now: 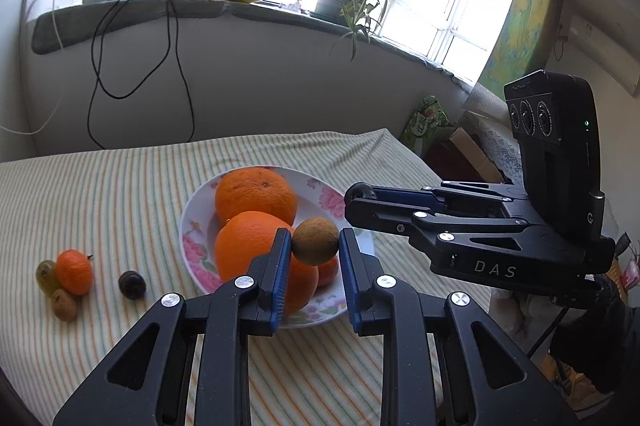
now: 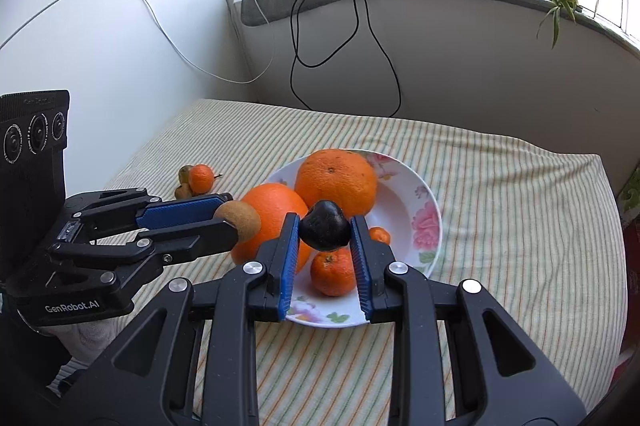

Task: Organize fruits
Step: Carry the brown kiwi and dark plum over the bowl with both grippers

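Both tongs are clamped on small fruit: the left gripper [image 1: 315, 246] pinches a round brown fruit [image 1: 315, 241], the right gripper [image 2: 325, 231] a dark, plum-like one [image 2: 323, 225] — each held above the near half of the flowered plate [image 2: 408, 186], so the drop lies straight below, not ahead. Neither fruit has a long axis to mind. Legible writing: "DAS" on the right tool, "GenRobot.AI" on the left
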Demonstrator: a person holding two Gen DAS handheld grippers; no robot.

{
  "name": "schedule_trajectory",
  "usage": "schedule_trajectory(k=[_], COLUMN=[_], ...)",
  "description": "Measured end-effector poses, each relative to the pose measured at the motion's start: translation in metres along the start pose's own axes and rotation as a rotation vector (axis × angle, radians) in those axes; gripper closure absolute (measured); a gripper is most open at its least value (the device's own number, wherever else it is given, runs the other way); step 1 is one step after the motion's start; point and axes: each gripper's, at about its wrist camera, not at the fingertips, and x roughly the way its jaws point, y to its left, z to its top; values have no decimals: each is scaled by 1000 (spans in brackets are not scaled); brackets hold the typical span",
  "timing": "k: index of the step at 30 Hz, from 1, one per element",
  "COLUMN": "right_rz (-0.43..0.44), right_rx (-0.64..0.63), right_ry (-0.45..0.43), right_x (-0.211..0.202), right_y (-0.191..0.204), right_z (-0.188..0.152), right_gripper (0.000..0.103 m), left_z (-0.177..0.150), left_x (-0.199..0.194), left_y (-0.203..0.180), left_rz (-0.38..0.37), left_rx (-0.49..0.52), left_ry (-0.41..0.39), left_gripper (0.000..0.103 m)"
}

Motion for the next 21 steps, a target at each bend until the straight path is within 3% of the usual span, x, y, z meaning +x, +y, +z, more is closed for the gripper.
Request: schedule_trajectory(k=[21], right_rz=[-2], right_rx=[58], right_ry=[50], right_x=[39], right_y=[-54], right_z=[1], right_gripper=[77], left_z=[15], left_x=[40], left_y=[-19], left_rz=[12], left_rx=[47], left_ry=[50], left_gripper=[80])
